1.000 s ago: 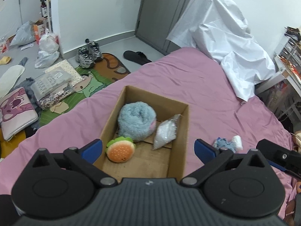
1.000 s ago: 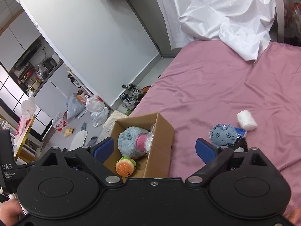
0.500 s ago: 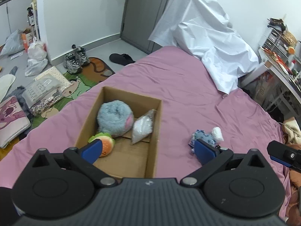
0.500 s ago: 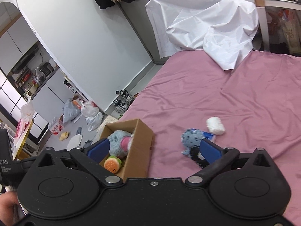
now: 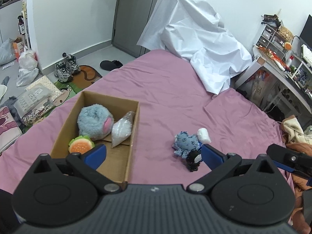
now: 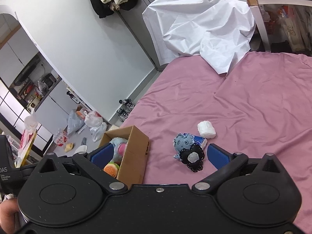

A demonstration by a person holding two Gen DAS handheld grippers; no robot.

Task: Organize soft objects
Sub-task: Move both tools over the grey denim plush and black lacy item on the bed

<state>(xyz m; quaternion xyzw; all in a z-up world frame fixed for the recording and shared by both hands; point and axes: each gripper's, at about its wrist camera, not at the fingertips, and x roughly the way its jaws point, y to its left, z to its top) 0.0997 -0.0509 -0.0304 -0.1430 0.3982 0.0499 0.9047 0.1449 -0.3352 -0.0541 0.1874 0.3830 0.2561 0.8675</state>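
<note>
A cardboard box (image 5: 134, 120) on the pink bed holds a fluffy blue plush (image 5: 94, 121), a burger toy (image 5: 80, 145) and a clear bag of white filling (image 5: 121, 130). Right of the box lie a blue crocheted toy (image 5: 185, 141), a black crocheted toy (image 5: 193, 159) and a white roll (image 5: 203, 135). My left gripper (image 5: 153, 155) is open and empty above the box's near right corner. My right gripper (image 6: 159, 154) is open and empty; the box (image 6: 139, 146), blue toy (image 6: 182, 141), black toy (image 6: 192, 158) and white roll (image 6: 206, 129) lie between and beyond its fingers.
A crumpled white sheet (image 5: 198, 44) covers the bed's far end. A small blue packet (image 6: 200, 141) lies behind the blue toy. Shoes, bags and mats litter the floor (image 5: 39, 89) left of the bed. A cluttered desk (image 5: 282, 64) stands at the right.
Both grippers have swung right, so the box sits further left in both views and the loose toys sit nearer the middle. Both stay open.
</note>
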